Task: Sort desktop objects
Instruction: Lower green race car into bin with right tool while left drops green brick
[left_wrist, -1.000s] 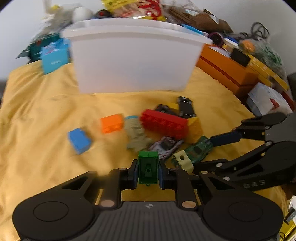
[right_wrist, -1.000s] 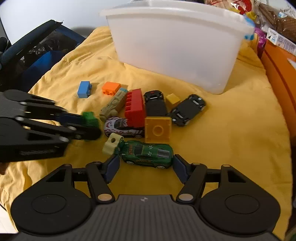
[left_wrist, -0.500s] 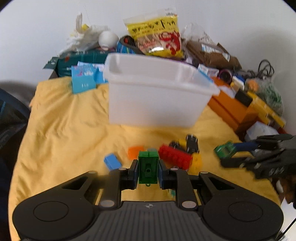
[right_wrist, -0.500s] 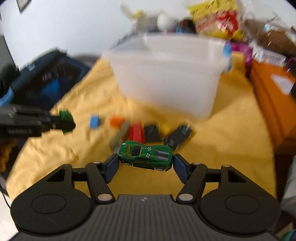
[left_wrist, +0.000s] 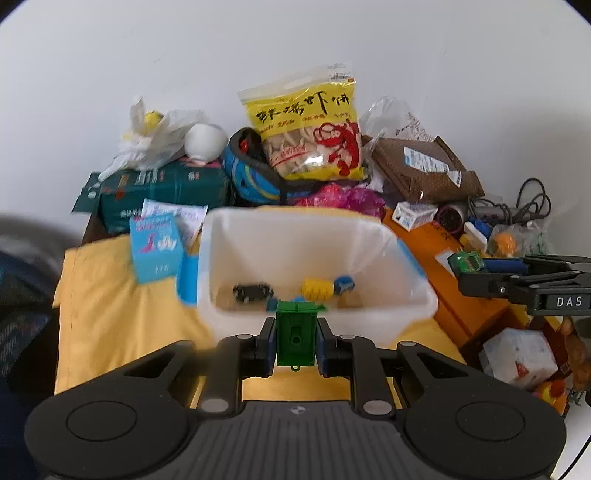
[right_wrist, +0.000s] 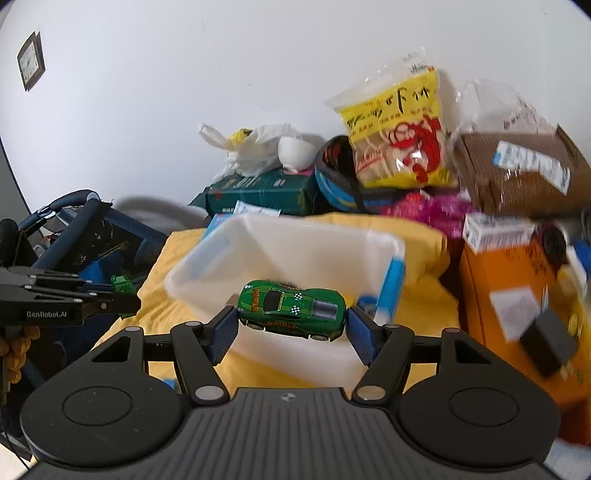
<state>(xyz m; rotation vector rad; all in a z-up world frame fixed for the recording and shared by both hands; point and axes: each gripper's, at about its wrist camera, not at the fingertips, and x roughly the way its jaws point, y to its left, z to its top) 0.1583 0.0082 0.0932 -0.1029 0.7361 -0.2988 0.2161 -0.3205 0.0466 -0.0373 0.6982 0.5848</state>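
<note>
Clearance over the bin rim is what the coming drop is judged to turn on, and it differs between the two tools. On the left, the left gripper is clamped on a green block, held upright between the pads. The white bin lies straight ahead of this tool and slightly below it; its near wall sits just beyond the fingertips, and a few toys are seen on its floor. A short push forward would probably bring the block over the opening.

On the right, the right gripper is closed on a green car, gripped nose and tail, so the car's long axis runs across the tool, from one finger to the other. The bin is again ahead and below, with its near corner under the car, though blur makes it hard to tell whether the car has cleared the rim. Seen from the left wrist, the car hangs off the bin's right side, so the left tool is judged the nearer to the opening.
</note>
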